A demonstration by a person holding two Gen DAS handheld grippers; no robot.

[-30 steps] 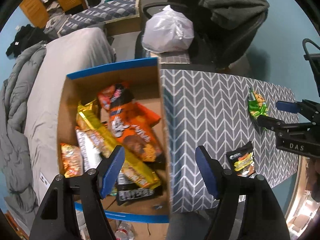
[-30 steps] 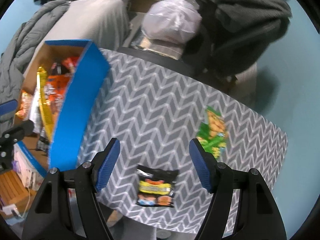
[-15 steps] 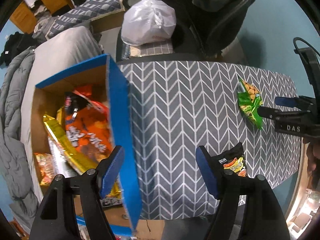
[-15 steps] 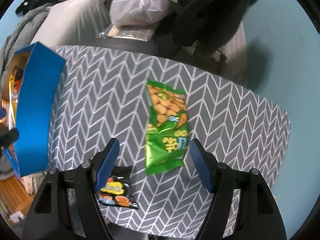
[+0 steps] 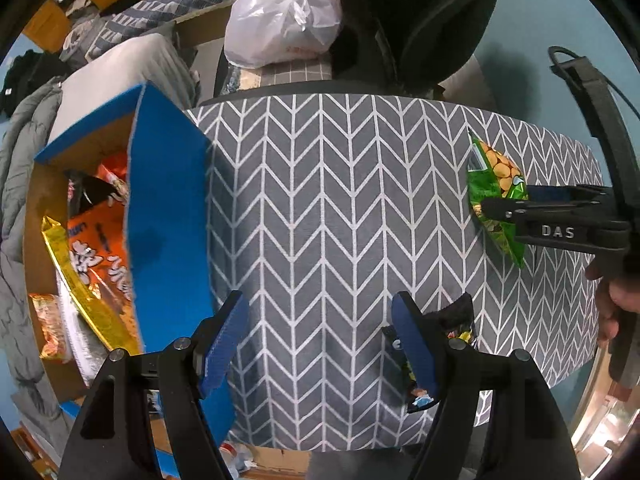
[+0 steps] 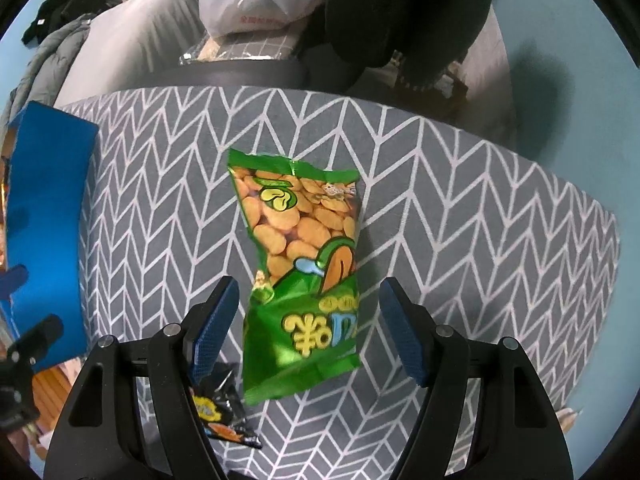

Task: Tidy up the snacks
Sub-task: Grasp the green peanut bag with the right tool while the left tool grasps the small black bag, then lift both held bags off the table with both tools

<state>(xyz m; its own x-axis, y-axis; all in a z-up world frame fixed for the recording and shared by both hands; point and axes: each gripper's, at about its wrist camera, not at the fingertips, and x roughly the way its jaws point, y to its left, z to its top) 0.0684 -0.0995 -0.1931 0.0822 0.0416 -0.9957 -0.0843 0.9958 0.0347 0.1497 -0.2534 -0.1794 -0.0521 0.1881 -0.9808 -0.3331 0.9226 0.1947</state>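
Nearby, box: blue, snack-filled, at nine o'clock.
Right gripper: jaws wide, straddling the green bag, not gripping.
Left gripper: jaws wide, empty; black packet behind its right finger.

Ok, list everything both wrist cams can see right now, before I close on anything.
green snack bag: 1, green, on table between right gripper's open fingers
black snack packet: 1, black, near table edge
box: 1, blue outside, left of table, holding orange and gold snack packs
table: 1, grey chevron cover
plastic bag: 1, white, behind table
left gripper: 1, black, blue pads, open, empty
right gripper: 1, same, open
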